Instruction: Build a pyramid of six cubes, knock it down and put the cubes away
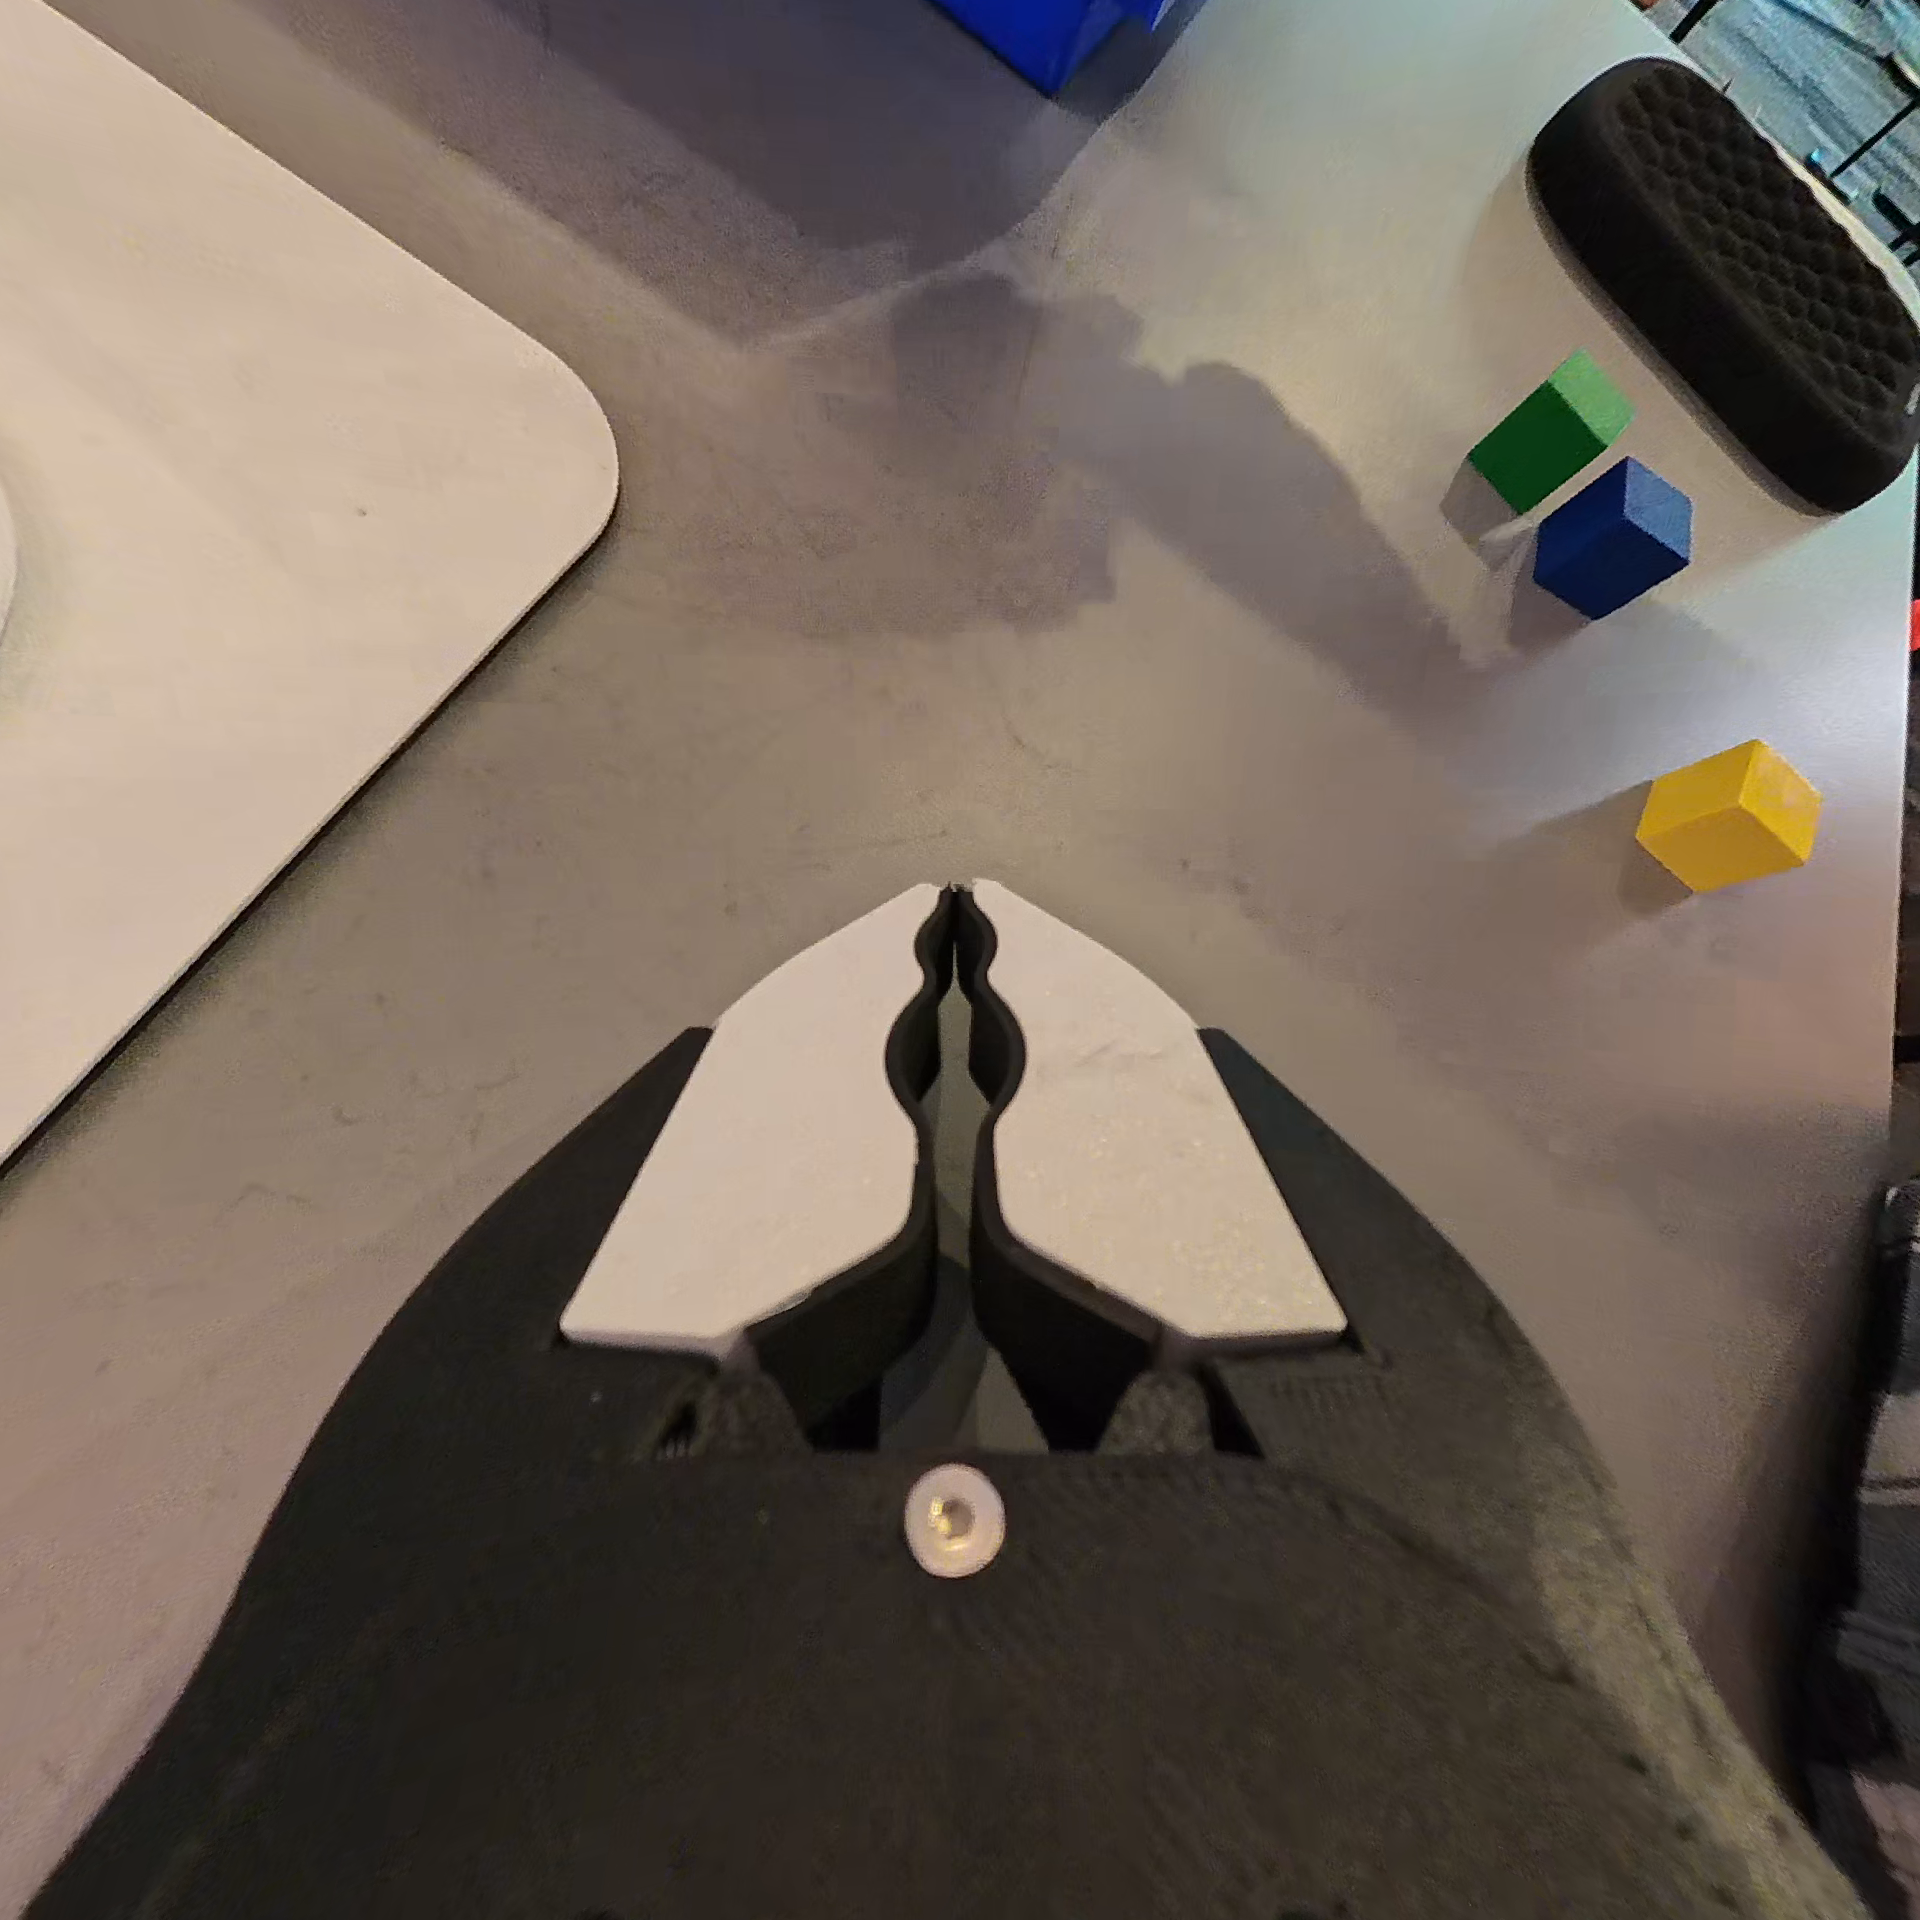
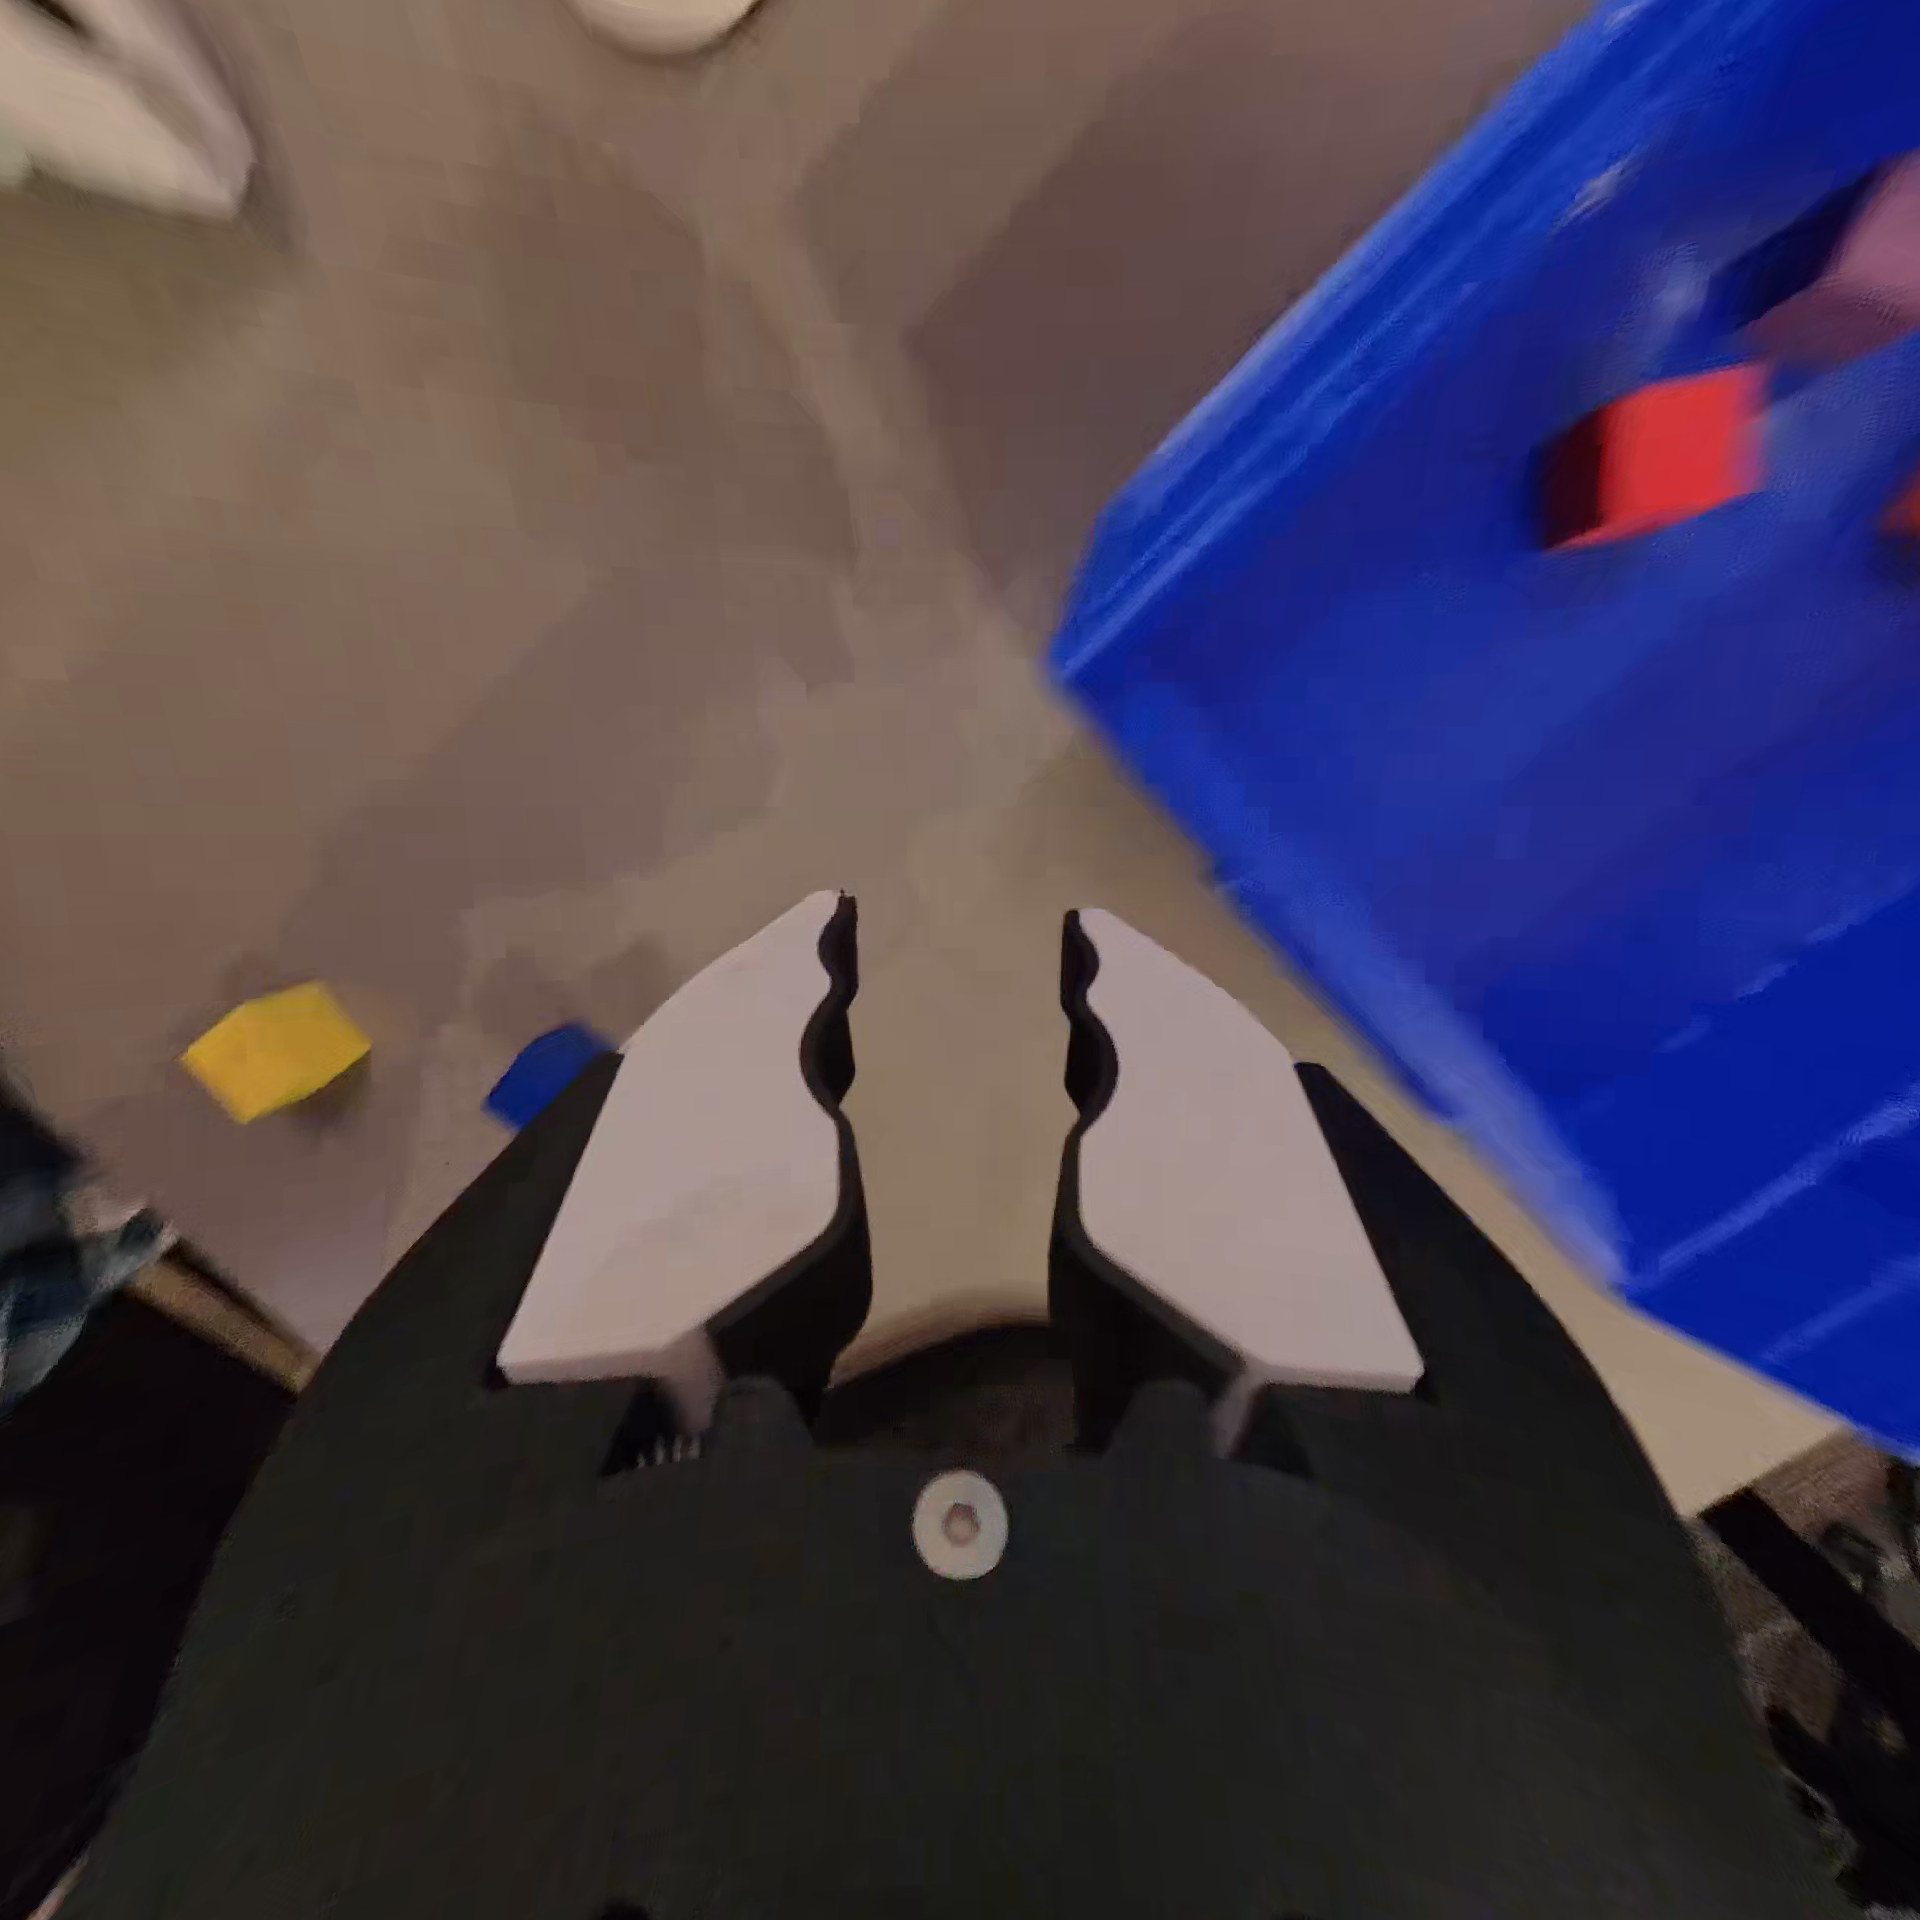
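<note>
In the left wrist view, a pale mat (image 1: 260, 499) fills the far left and runs out of the picture, with a curved white shape at its left edge too cropped to name. In the middle the left claw (image 1: 954, 891) hangs over the bare grey surface (image 1: 727, 727), its two tips pressed together with nothing between them. To its right, well apart from the tips, lie three cubes: a green cube (image 1: 1550, 431) and a blue cube (image 1: 1612, 540) just beside each other, corner to corner, and a yellow cube (image 1: 1730, 816) alone, nearer the surface's right edge. Beyond the green one sits a dark, dimpled oval pad (image 1: 1725, 281), partly cut off at the right, and only a corner of a blue box (image 1: 1049, 36) shows at the top. The right wrist view is smeared by motion. At its left the yellow cube (image 2: 275, 1049) lies on the surface; next comes the blue cube (image 2: 540, 1070), half hidden behind the claw's left finger. The right claw (image 2: 958, 906) stands spread, with only bare surface showing in the gap. To the right the blue box (image 2: 1455, 831) looms close, cropped by the edge; inside it is a red cube (image 2: 1652, 468), and above that a purplish blur that cannot be made out.
</note>
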Action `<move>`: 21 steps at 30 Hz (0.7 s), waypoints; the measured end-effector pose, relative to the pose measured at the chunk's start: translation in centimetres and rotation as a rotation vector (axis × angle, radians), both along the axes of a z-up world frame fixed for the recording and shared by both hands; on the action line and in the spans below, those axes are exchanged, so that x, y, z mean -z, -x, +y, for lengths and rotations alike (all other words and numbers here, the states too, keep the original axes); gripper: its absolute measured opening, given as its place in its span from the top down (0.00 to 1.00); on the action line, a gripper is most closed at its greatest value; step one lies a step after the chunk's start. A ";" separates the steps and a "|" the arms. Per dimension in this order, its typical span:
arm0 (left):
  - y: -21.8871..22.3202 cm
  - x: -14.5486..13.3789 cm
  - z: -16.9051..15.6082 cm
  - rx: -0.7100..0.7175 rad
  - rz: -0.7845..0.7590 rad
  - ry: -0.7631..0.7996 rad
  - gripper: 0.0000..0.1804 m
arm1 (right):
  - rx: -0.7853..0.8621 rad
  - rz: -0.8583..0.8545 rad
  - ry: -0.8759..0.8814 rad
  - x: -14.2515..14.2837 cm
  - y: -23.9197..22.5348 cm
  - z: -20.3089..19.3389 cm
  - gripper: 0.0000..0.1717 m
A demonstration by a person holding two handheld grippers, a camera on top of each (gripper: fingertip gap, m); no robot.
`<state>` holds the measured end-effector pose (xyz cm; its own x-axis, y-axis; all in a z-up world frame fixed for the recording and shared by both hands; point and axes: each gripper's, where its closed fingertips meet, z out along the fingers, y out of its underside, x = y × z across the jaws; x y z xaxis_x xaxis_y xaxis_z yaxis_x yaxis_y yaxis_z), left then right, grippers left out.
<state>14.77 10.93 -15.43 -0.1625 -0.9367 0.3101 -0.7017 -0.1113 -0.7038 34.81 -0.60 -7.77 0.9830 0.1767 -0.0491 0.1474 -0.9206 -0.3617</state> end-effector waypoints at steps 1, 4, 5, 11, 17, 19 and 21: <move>0.0 0.0 0.0 0.000 0.000 0.001 1.00 | -0.023 0.015 0.037 0.9 1.7 -1.5 0.76; 0.0 0.0 0.0 0.003 0.000 0.002 1.00 | -0.111 0.007 0.143 4.1 5.0 -5.6 0.72; 0.0 0.0 0.0 0.005 -0.001 0.002 1.00 | -0.134 0.017 0.152 4.9 5.8 -6.5 0.72; 0.0 0.0 -0.1 0.014 -0.001 0.003 1.00 | -0.243 0.028 0.172 7.5 7.4 -8.4 0.75; 0.0 0.0 -0.1 0.015 -0.001 0.001 1.00 | -0.274 0.015 0.164 8.2 7.8 -7.9 0.83; 0.0 0.0 -0.1 0.015 -0.001 -0.002 1.00 | -0.264 -0.005 0.147 7.7 7.5 -7.5 0.83; 0.0 0.0 -0.1 0.015 -0.001 -0.006 1.00 | -0.228 -0.004 0.090 5.9 6.7 -6.0 0.83</move>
<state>14.74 10.85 -15.47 -0.1770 -0.9359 0.3047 -0.7026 -0.0967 -0.7050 28.07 -6.64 -13.65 0.9183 0.3895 -0.0705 0.3568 -0.8917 -0.2787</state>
